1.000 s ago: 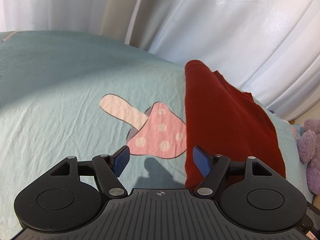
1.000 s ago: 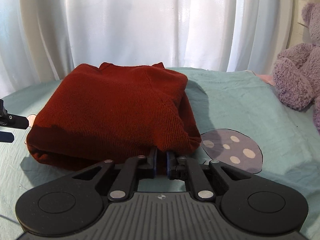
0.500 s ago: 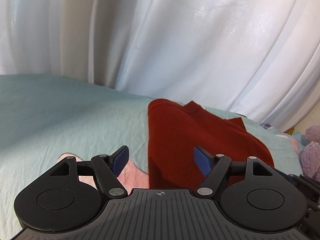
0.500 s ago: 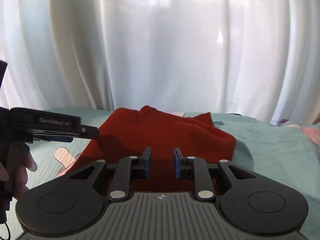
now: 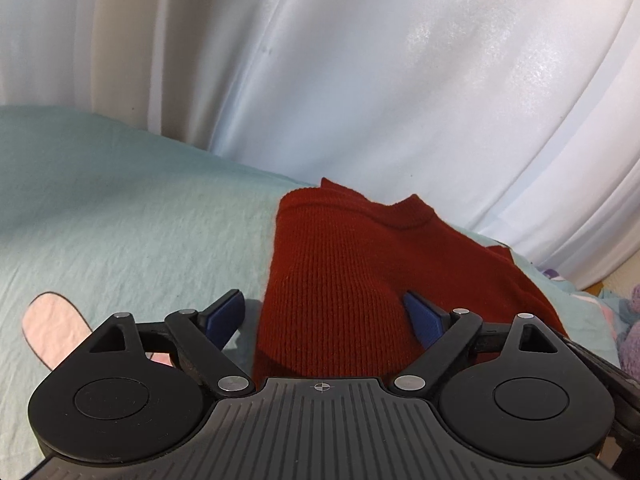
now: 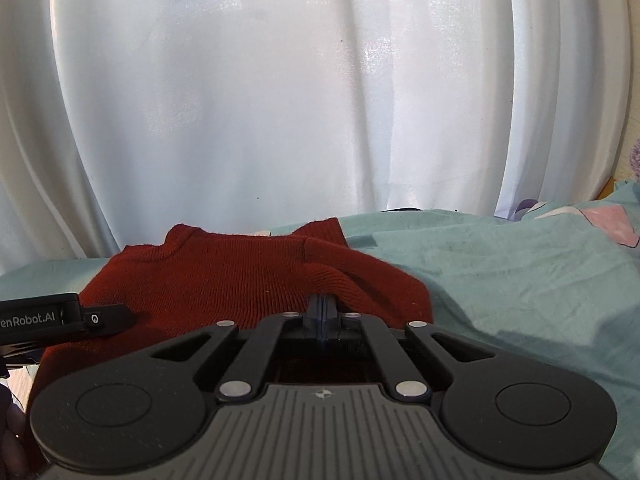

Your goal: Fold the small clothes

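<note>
the only lettering showing is white print reading "enrobot.ai" on a black device body [image 6: 38, 316] that is poking in from the left edge of the right wrist view, over the near left edge of the red knit [image 6: 224, 280]; the start of the word is being cut off by the picture's edge. just right of it a small round white mark [image 6: 95, 318] is sitting on the same black piece, too small to read. nothing readable is showing in the left wrist view.
</note>
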The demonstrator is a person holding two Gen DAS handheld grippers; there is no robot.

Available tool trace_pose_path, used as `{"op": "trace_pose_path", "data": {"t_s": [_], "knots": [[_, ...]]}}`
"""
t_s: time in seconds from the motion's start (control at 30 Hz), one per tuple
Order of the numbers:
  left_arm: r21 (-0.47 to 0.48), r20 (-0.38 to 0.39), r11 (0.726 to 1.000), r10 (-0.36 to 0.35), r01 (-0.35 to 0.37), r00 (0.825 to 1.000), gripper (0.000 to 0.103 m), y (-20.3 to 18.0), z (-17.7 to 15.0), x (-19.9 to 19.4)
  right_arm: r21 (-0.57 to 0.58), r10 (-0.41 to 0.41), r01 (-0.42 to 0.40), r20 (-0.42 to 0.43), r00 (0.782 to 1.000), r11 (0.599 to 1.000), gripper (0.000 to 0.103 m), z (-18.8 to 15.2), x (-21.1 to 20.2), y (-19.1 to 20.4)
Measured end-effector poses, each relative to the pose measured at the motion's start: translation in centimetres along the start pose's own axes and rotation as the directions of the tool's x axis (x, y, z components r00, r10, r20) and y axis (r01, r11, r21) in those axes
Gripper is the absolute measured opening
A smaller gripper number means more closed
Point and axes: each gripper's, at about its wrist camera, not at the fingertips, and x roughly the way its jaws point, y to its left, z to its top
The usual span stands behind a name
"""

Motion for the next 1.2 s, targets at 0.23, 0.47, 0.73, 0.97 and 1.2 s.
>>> {"op": "trace_pose_path", "data": {"t_s": [0.23,0.47,0.73,0.97,1.2], "knots": [[-0.054,-0.157,0.980,-0.198,0.192,0.968,0.096,5.2,1.3,-2.7,-0.058,-0.012,0.011,-0.017,1.000,0.998,0.078,-0.3,-5.8,-1.8],[-0.236,-0.264,0.913,-0.391,0.334,0.882,0.099,9.8,0.4,-3.4,0.315,0.298,-0.239,-0.156,0.942,0.918,0.076,-1.6,-6.6,-9.3],[-0.307,-0.261,0.856,-0.496,0.416,0.828,0.099,8.6,0.4,-2.3,0.464,0.382,-0.262,-0.185,0.905,0.846,0.059,-2.1,-3.7,-9.7],[-0.342,-0.275,0.842,-0.514,0.416,0.813,0.094,8.1,0.2,-0.4,0.521,0.446,-0.293,-0.194,0.874,0.802,0.053,-1.3,-2.5,-9.9],[-0.279,-0.284,0.863,-0.493,0.421,0.822,0.091,7.5,0.1,-0.2,0.574,0.519,-0.332,-0.196,0.832,0.748,0.050,-1.4,-1.2,-10.2]]}}
